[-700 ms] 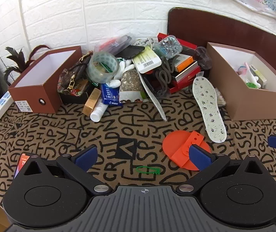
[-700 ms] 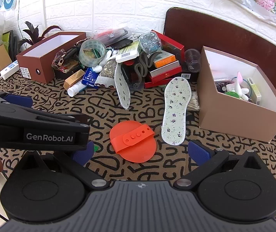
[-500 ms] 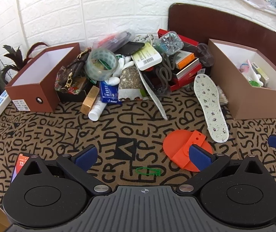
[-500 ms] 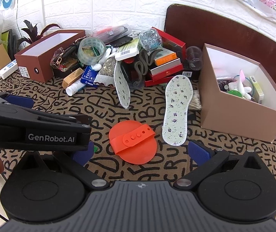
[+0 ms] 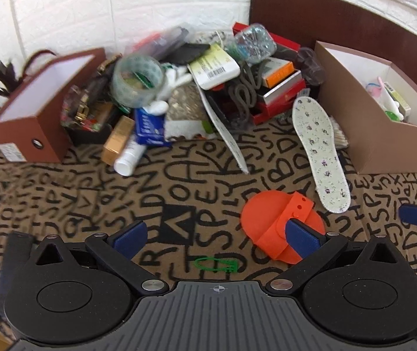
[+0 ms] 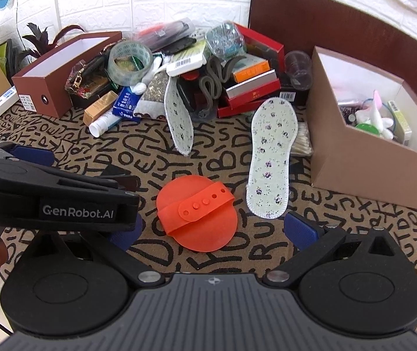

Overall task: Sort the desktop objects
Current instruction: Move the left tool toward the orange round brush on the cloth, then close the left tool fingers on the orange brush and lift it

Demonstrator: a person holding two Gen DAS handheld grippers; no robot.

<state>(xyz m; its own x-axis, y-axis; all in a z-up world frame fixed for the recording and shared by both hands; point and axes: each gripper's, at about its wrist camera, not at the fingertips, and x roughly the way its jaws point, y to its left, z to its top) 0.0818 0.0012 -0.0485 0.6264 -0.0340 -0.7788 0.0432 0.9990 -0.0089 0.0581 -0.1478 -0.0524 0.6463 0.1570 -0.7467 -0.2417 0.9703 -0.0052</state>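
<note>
An orange round brush with a strap (image 6: 196,213) lies flat on the letter-print cloth, between the wide-apart fingers of my right gripper (image 6: 211,231), which is open and holds nothing. My left gripper (image 5: 215,238) is open too, over a green paper clip (image 5: 215,264), with the orange brush (image 5: 278,225) partly behind its right finger. A floral insole (image 6: 270,158) lies just beyond the brush. A second insole (image 6: 179,117) leans on a pile with a tape roll (image 6: 129,63), boxes and a tube.
A dark brown box (image 6: 50,87) stands at the back left and a tan box (image 6: 363,169) holding small items at the right. The left tool's black housing (image 6: 62,204) crosses the right wrist view, a hand below it. A white brick wall and dark headboard stand behind.
The left wrist view has shifted slightly and is now blurred at its left side. The right wrist view is almost unchanged. Both grippers stay open and nothing on the cloth has moved.
</note>
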